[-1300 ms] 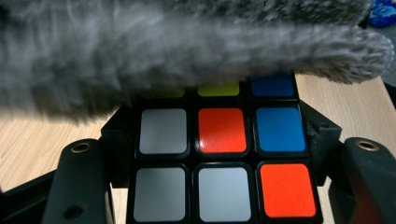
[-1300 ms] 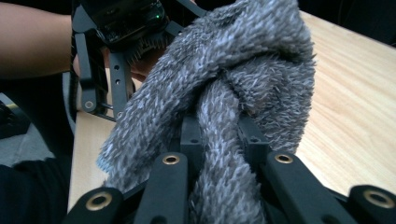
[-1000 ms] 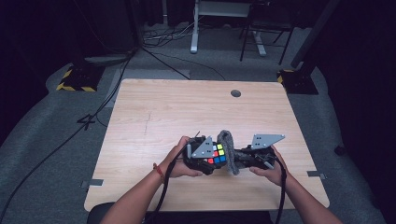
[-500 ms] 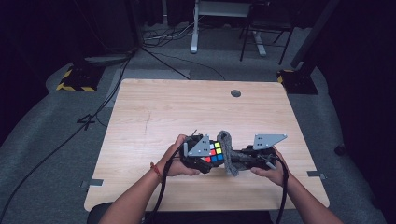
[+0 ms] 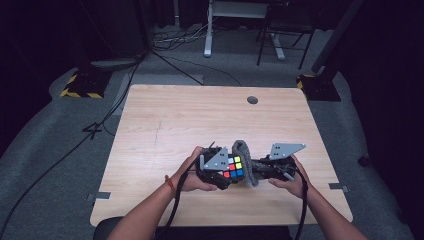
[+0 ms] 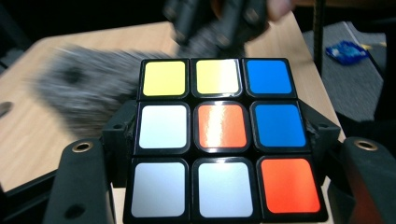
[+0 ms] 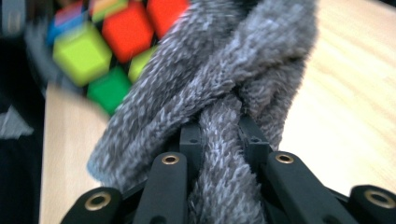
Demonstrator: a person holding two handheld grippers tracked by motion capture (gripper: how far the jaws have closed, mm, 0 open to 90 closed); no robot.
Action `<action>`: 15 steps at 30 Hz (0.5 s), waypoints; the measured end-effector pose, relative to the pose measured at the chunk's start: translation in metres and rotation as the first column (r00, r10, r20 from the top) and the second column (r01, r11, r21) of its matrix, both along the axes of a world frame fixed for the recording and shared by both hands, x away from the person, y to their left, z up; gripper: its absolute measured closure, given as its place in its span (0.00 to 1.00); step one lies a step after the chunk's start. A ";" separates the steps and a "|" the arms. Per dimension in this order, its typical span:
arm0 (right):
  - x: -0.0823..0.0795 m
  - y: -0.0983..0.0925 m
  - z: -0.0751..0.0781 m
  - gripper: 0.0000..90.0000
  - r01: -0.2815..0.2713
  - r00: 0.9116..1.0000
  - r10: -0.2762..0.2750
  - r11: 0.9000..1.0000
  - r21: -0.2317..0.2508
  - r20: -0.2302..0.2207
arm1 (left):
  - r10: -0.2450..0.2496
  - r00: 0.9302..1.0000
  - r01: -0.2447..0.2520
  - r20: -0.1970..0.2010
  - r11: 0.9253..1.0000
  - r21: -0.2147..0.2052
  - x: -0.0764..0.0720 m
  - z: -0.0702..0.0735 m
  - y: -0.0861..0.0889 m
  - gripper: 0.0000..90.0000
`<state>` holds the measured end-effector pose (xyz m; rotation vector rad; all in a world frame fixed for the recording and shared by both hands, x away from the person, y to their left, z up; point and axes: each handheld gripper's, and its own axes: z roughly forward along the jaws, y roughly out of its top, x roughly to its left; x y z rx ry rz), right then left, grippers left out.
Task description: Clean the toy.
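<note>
Both grippers have drifted slightly left; the left gripper [image 5: 220,172] clamps the cube [image 6: 223,140] while the right gripper [image 7: 219,135], pinching the grey cloth [image 7: 224,84], should wipe gently beside the cube.

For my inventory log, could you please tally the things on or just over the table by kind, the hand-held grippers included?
Hand-held grippers: 2, the left hand-held gripper and the right hand-held gripper
Puzzle cube: 1
Grey fuzzy cloth: 1
Total: 4
</note>
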<state>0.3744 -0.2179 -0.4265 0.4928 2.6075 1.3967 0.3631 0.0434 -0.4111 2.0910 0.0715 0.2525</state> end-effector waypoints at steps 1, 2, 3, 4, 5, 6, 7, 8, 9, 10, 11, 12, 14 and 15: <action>-0.001 0.000 0.001 0.85 -0.010 1.000 0.010 1.000 0.007 -0.004 | 0.010 1.000 -0.010 0.005 1.000 0.005 0.001 0.001 0.002 0.37; -0.003 0.001 0.002 0.85 -0.025 1.000 0.025 1.000 0.012 -0.005 | 0.024 0.999 -0.025 0.028 0.999 0.021 0.002 0.001 0.003 0.37; -0.006 0.001 0.005 0.85 -0.040 0.999 0.040 0.999 0.015 0.006 | 0.036 0.999 -0.037 0.031 0.999 0.034 0.003 0.000 0.003 0.37; -0.008 0.002 0.007 0.85 -0.056 0.998 0.055 0.998 0.025 0.011 | 0.041 0.999 -0.042 0.023 0.998 0.043 0.004 -0.002 0.004 0.37; -0.010 0.002 0.009 0.85 -0.068 0.998 0.067 0.997 0.038 0.015 | 0.047 0.999 -0.049 0.022 0.997 0.056 0.005 -0.005 0.003 0.37; -0.011 0.002 0.011 0.85 -0.071 0.997 0.070 0.996 0.047 0.017 | 0.052 0.998 -0.054 0.029 0.995 0.081 0.006 -0.007 0.002 0.37; -0.013 0.003 0.013 0.85 -0.074 0.997 0.073 0.996 0.056 0.026 | 0.048 0.998 -0.051 0.030 0.994 0.100 0.006 -0.010 -0.001 0.37; -0.015 0.005 0.014 0.85 -0.075 0.997 0.073 0.995 0.063 0.037 | 0.040 0.999 -0.042 0.024 0.994 0.102 0.005 -0.012 -0.002 0.37; -0.016 0.005 0.015 0.85 -0.070 0.996 0.067 0.996 0.061 0.051 | 0.029 0.999 -0.030 0.012 0.995 0.094 0.004 -0.013 -0.004 0.37; -0.016 0.006 0.016 0.85 -0.061 0.997 0.057 0.996 0.059 0.060 | 0.014 1.000 -0.015 0.007 0.996 0.089 0.003 -0.013 -0.004 0.37; -0.015 0.004 0.016 0.85 -0.047 0.997 0.043 0.996 0.070 0.060 | -0.007 1.000 0.007 0.006 0.996 0.083 0.002 -0.012 -0.005 0.37; -0.013 0.003 0.016 0.85 -0.028 0.998 0.023 0.996 0.081 0.055 | -0.025 1.000 0.025 -0.002 0.997 0.069 -0.001 -0.011 -0.006 0.37; -0.009 0.001 0.014 0.85 -0.001 0.999 -0.003 0.997 0.078 0.047 | -0.037 0.999 0.037 0.006 0.997 0.064 -0.005 -0.008 -0.009 0.37; -0.007 0.001 0.013 0.85 0.007 0.999 -0.010 0.997 0.071 0.039 | -0.042 0.999 0.042 0.008 0.997 0.064 -0.006 -0.007 -0.009 0.37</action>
